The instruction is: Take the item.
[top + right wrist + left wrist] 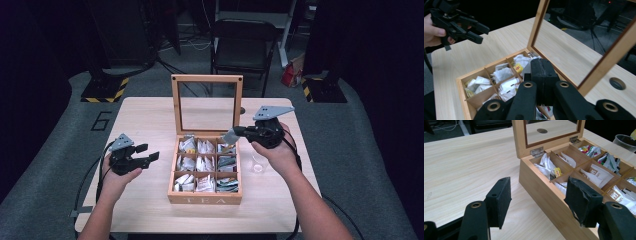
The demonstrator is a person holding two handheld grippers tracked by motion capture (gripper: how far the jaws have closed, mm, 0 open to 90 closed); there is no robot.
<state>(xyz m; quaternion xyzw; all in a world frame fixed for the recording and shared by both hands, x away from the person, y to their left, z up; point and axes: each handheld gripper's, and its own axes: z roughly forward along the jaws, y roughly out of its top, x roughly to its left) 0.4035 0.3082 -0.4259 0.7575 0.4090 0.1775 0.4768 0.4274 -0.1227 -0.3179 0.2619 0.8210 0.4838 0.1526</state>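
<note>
The right claw (pixel 235 133) pinches a tea bag (pixel 229 136) over the far right of the box (pixel 205 197). Lift slowly toward the cup (pixel 258 163). The left claw (pixel 148 153) waits, spread.

The right gripper's (pixel 541 72) shut jaws hide most of the tea bag (pixel 230 136) they pinch, the writing on the bags in the tea box (pixel 172 192) is too small to read, and the plastic cup (pixel 625 141) is cut off at the picture's edge.
</note>
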